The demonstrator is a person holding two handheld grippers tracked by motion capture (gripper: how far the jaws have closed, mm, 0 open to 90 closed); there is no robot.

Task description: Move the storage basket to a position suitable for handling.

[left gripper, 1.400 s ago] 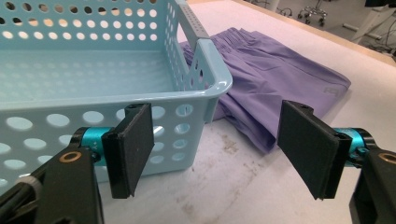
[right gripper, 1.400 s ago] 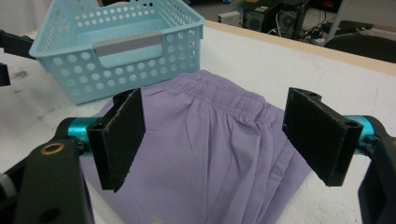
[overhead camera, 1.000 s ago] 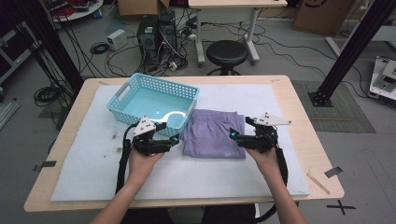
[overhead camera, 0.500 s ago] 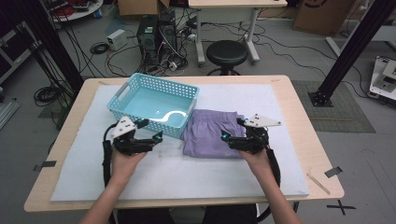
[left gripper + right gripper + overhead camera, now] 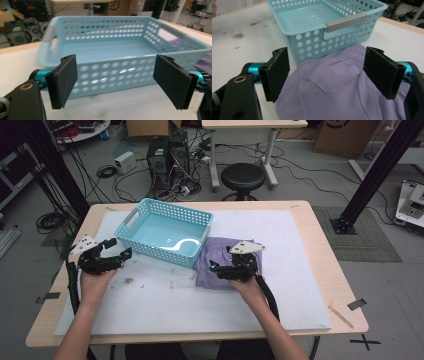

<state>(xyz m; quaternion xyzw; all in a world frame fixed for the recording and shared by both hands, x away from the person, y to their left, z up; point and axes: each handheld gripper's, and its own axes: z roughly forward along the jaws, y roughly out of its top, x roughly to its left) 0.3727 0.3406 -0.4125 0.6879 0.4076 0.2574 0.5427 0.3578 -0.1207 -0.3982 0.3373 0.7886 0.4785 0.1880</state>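
High view: left tongs (image 5: 120, 255) apart beside basket (image 5: 165, 232); right tongs (image 5: 215, 268) apart over purple cloth (image 5: 220, 265).

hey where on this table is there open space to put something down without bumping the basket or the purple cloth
The white mat is bare right of the purple cloth, and along the near edge between the two forearms. The basket is empty inside. It is crowded mid-table, where the cloth touches the basket's wall under the open right gripper.

Floor (image 5: 320, 180): grey, strewn with black cables.
Stool (image 5: 243, 176): round, black, beyond the desk (image 5: 345, 295).
Computer tower (image 5: 167, 152): black, on the floor.
Cardboard box (image 5: 340, 135): far right.
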